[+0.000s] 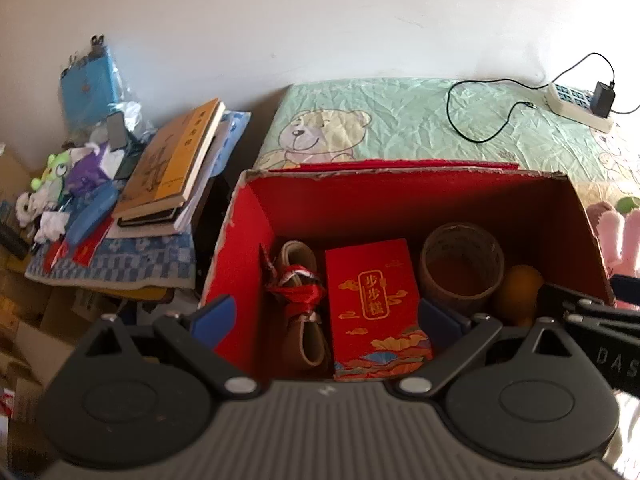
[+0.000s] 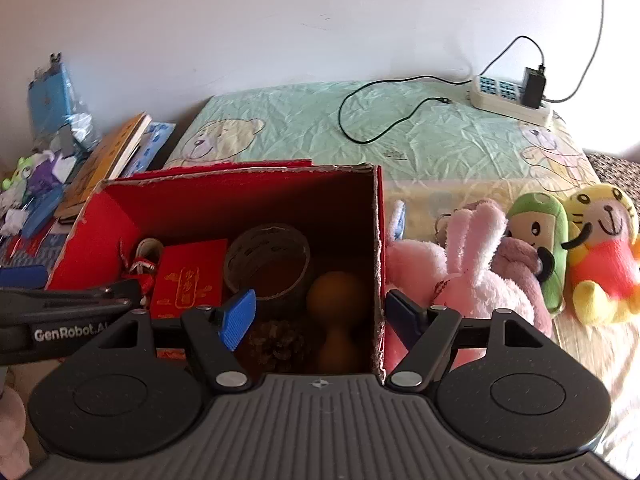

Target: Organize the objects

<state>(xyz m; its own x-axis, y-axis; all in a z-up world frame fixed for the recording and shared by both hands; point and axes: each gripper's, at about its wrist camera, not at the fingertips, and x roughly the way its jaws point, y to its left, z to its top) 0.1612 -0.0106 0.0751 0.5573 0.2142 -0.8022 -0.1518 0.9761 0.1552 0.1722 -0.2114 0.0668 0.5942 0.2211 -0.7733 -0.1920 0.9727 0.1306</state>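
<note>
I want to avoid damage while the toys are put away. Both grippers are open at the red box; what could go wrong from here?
1. The right gripper straddles the torn right wall of the red box; closing might pinch cardboard instead of a toy.
2. The box already holds a red envelope, a tape roll, a gourd and a pine cone, so the pink plush rabbit may not fit.

The red cardboard box (image 2: 224,216) is open on top, but its floor is crowded: a tape roll (image 2: 267,260) at 12 o'clock, a wooden gourd (image 2: 338,312) at 3, a pine cone (image 2: 276,344) at 6, a red envelope (image 2: 188,280) at 9. Plush toys (image 2: 520,256) block the bed beyond the right wall; the bedsheet (image 2: 420,140) behind is clear except for a charger cable (image 2: 380,136).
</note>
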